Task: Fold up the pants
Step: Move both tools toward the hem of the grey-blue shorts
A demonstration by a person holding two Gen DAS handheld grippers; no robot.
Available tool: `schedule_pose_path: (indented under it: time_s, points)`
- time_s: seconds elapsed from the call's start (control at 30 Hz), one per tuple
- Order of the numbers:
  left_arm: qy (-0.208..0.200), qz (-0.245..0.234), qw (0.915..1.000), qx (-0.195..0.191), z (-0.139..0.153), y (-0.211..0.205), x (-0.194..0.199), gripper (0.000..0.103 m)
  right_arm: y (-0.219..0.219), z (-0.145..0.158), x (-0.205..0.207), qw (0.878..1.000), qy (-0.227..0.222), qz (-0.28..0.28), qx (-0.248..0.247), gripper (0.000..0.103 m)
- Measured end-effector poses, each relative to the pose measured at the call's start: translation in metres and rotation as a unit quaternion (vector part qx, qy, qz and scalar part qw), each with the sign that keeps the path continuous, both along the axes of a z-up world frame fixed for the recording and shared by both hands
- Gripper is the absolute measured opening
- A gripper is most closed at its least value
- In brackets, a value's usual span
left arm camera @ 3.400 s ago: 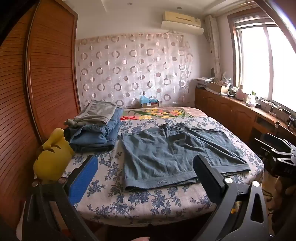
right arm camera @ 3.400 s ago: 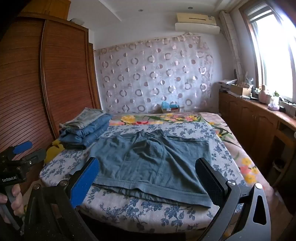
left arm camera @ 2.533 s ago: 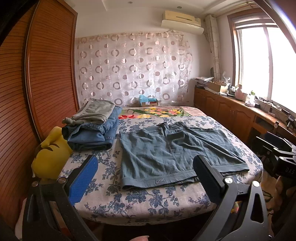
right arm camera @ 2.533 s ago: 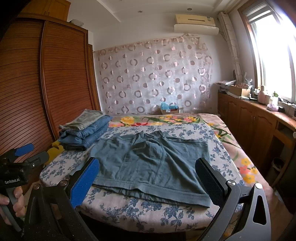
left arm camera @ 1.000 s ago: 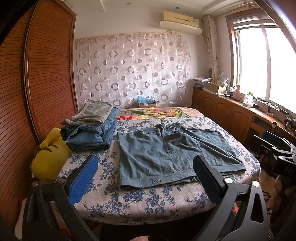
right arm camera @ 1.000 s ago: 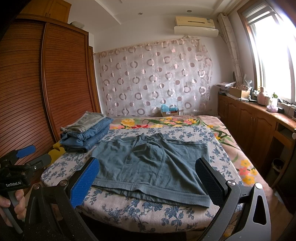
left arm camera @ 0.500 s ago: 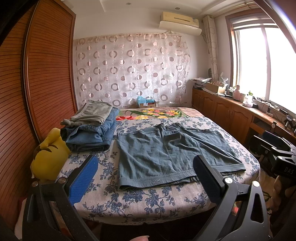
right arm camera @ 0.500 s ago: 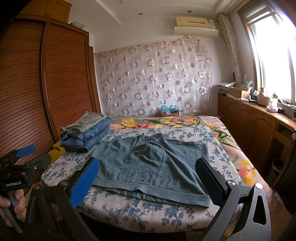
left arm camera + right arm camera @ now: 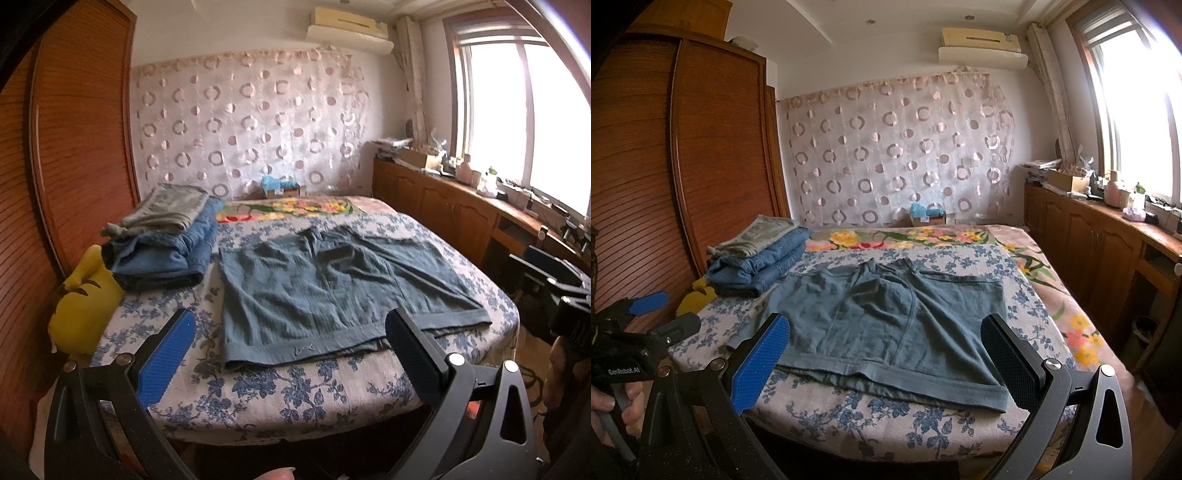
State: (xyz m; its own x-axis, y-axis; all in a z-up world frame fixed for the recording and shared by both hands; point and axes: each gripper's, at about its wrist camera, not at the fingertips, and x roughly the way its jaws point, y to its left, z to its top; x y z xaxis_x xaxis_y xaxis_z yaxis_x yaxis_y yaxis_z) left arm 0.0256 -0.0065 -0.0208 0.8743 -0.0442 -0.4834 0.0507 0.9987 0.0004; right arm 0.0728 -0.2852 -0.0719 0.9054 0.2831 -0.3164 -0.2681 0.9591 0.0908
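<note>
A pair of grey-blue shorts [image 9: 325, 291] lies spread flat on the flowered bedsheet [image 9: 280, 387], waistband toward the near edge. In the right wrist view the same shorts [image 9: 882, 325] fill the middle of the bed. My left gripper [image 9: 291, 358] hovers open in front of the bed's near edge, short of the waistband. My right gripper [image 9: 886, 358] is also open and empty, level with the near hem. The left gripper also shows in the right wrist view, held in a hand [image 9: 624, 402] at the lower left.
A stack of folded jeans and grey trousers [image 9: 166, 240] sits at the bed's left. A yellow plush toy [image 9: 85, 302] lies beside it against the wooden wardrobe [image 9: 66, 166]. Wooden cabinets [image 9: 1108, 258] run under the window on the right.
Both grippers have come slightly closer to the bed; the shorts look a little larger. Nothing has been touched and both stay open.
</note>
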Motion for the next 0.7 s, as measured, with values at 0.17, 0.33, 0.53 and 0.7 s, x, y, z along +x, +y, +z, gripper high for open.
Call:
schedule_pose_path:
  time_s: [0.17, 0.33, 0.53, 0.7]
  points:
    - [0.019, -0.005, 0.9998, 0.0, -0.013, 0.001, 0.011, 0.103, -0.004, -0.005, 0.01, 1.0, 0.013, -0.005, -0.005, 0.103]
    - [0.033, -0.01, 0.9994, 0.004, -0.023, 0.002, 0.022, 0.103, -0.006, -0.009, 0.021, 1.0, 0.025, -0.008, -0.013, 0.103]
    - [0.048, -0.026, 0.9985, 0.002, -0.035, 0.002, 0.036, 0.103, -0.01, -0.016, 0.034, 0.999, 0.042, -0.002, -0.026, 0.103]
    - [0.053, -0.04, 0.9978, 0.005, -0.04, -0.001, 0.044, 0.103, -0.016, -0.022, 0.042, 0.998, 0.064, -0.01, -0.02, 0.103]
